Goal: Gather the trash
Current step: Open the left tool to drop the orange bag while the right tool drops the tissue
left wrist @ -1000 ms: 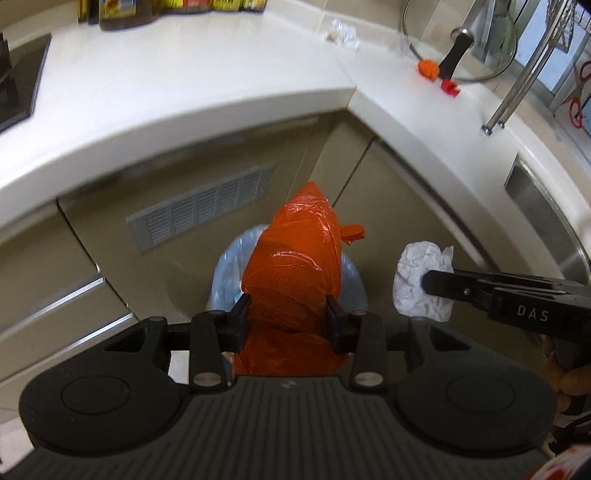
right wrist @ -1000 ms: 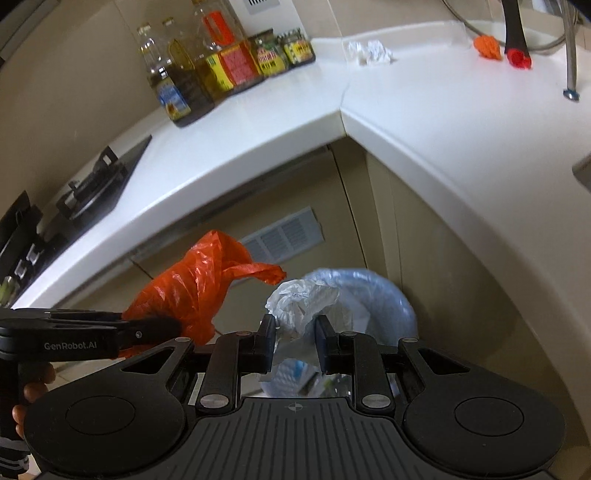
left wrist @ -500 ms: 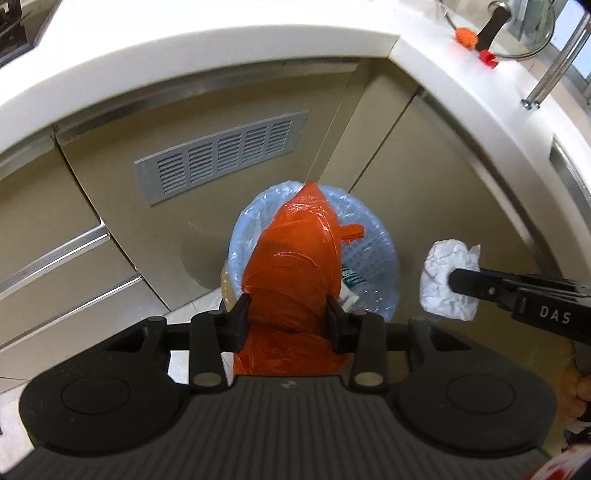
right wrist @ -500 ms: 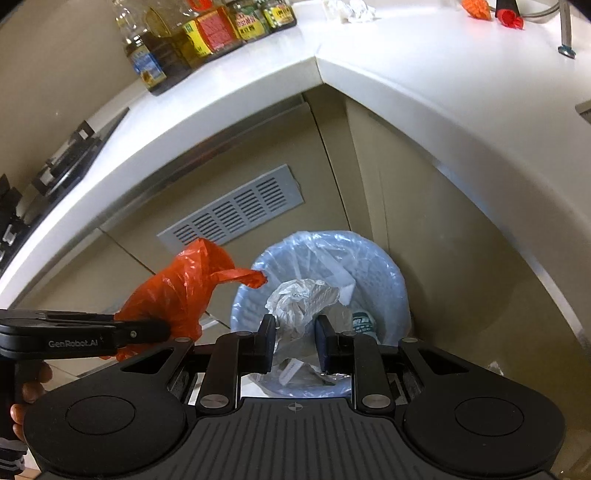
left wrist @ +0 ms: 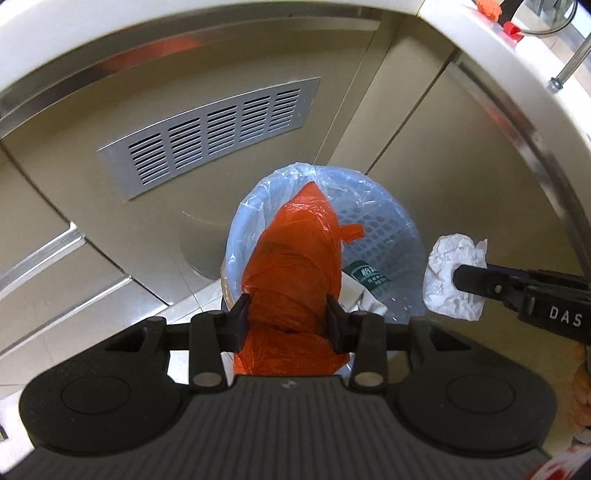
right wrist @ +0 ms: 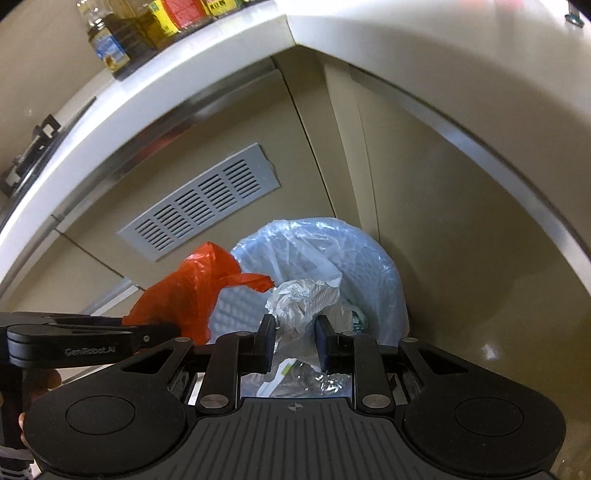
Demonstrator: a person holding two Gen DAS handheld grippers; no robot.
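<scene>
Two grippers hang over a bin (left wrist: 391,236) that stands on the floor in the corner of beige cabinets, below a white worktop (right wrist: 207,74). On the far left of the right wrist view a black hob (right wrist: 29,155) sits at the worktop's edge, and bottles (right wrist: 147,26) stand further along it. A grey vent (left wrist: 210,133) is set in the cabinet door behind the bin.

Left gripper (left wrist: 288,317) is clamped on an orange bag (left wrist: 295,266); both pads press into its sides and the crumpled plastic bulges above and below them. The bag's pointed end reaches over the near-left part of the bin's mouth, with one loose strip sticking out to the right. From the right wrist view the same bag (right wrist: 184,295) sits just left of the bin's rim.

The bin is a perforated basket lined with a pale blue liner (right wrist: 317,251); a scrap with green print (left wrist: 369,277) and other litter lie inside.

Right gripper (right wrist: 293,336) is closed on a wad of white tissue (right wrist: 299,302), held above the bin's opening. In the left wrist view that tissue (left wrist: 443,284) appears just right of the bin. Small orange and red bits (left wrist: 498,14) lie on the worktop at the far right.
</scene>
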